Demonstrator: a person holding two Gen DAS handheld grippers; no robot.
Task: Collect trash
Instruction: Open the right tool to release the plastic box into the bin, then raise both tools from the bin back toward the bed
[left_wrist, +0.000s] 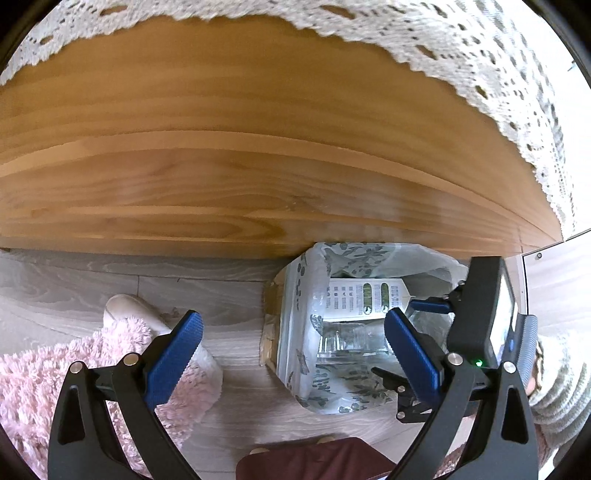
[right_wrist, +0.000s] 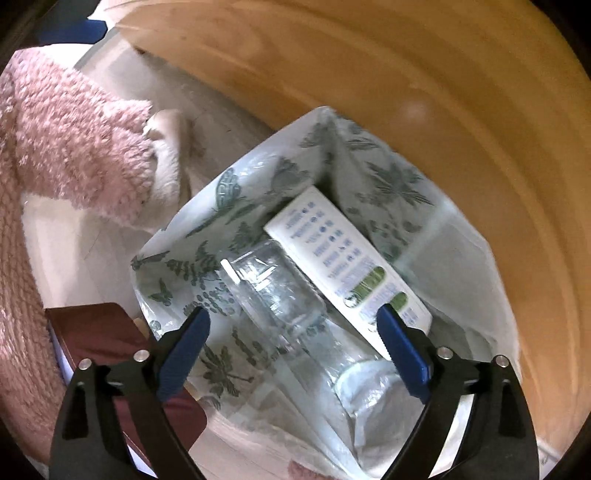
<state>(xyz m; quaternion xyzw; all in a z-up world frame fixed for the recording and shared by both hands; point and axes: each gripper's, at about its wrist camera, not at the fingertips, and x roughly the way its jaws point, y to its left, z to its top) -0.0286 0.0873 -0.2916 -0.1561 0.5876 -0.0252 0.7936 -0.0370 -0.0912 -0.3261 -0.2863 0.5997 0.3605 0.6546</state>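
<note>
From the left wrist we look down past a wooden tabletop (left_wrist: 258, 147) whose far edge is covered by a white lace cloth (left_wrist: 498, 74). Below the tabletop's near edge, on the pale wood-look floor (left_wrist: 166, 280), stands a trash bag (left_wrist: 306, 295) printed with green leaves and butterflies, its mouth open upward. Inside it we see a white carton (left_wrist: 365, 297) with green labels and, just beside it, a clear plastic container (left_wrist: 351, 339). Our left claw (left_wrist: 295, 354) stands wide, nothing between its blue pads, hanging above the floor and the bag's near side. At the right, the right claw (left_wrist: 424, 307) reaches over the bag's mouth; of it we see a blue pad and the black body. A fluffy pink slipper (left_wrist: 74, 369) lies at lower left, and a dark red object (left_wrist: 317, 458) sits at the bottom edge.

From the right wrist, somewhat blurred, we look straight into the bag (right_wrist: 221, 229). The carton (right_wrist: 340, 251) lies slanted against the clear container (right_wrist: 273, 288), both inside the bag. The right claw (right_wrist: 291, 354) is spread wide above them, its pads apart from the container and gripping nothing. The tabletop (right_wrist: 443, 110) curves along the right, the pink slipper (right_wrist: 74, 147) is at upper left, and the dark red object (right_wrist: 99, 332) sits behind the left finger.
</note>
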